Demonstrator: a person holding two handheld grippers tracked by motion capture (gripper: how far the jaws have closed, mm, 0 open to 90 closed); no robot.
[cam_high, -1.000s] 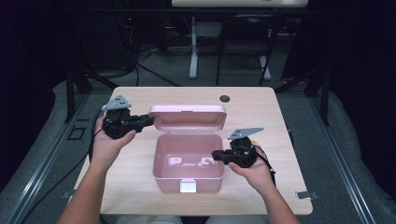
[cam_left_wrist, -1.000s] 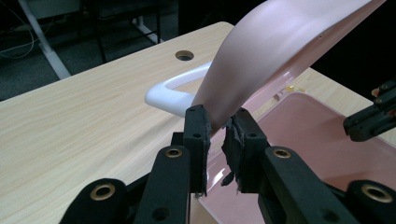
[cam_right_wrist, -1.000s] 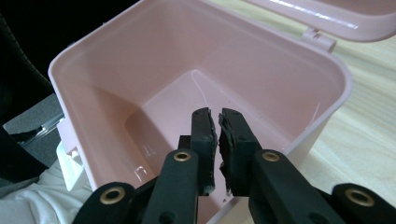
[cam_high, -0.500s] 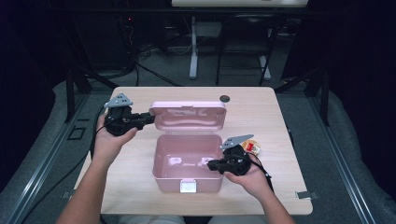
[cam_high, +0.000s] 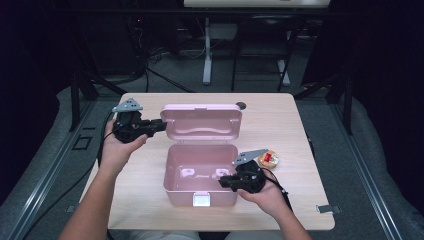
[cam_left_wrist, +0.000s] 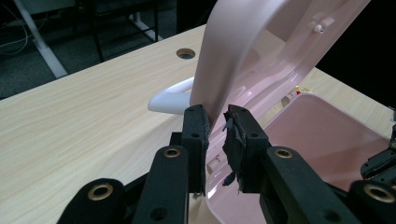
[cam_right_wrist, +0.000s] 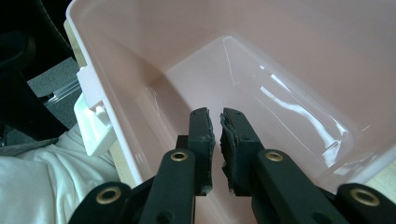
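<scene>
The left gripper (cam_high: 159, 125) is clamped on the left edge of the raised lid (cam_high: 202, 121) of the pink box (cam_high: 200, 175); in the left gripper view its two black pads (cam_left_wrist: 195, 135) pinch the thin lid wall, which rises steeply between them. The right gripper (cam_high: 223, 183) hangs over the box's right rim with its tips down inside the open tub, and in the right gripper view its jaws stand nearly together with only a narrow slit between them and nothing held; they have just been opening a little. Around those tips the tub's smooth pink walls close in on each side and the bare floor lies below, so the free room there is upward and toward the middle of the tub. The box sits near the middle of the table (cam_high: 300, 130), with its front wall and white latch (cam_high: 201, 199) close to the near edge and the person's body. The lid stands up along the back of the tub and blocks the way straight behind it. A white handle (cam_left_wrist: 170, 99) shows on the tabletop beyond the lid in the left gripper view. To the right of the box, just past the right gripper, lies a small round thing with a red middle (cam_high: 268, 159), apart from the box wall. A dark hole (cam_high: 241, 105) marks the tabletop behind the lid's right corner. Bare wood lies wide to the right and to the left of the box.
</scene>
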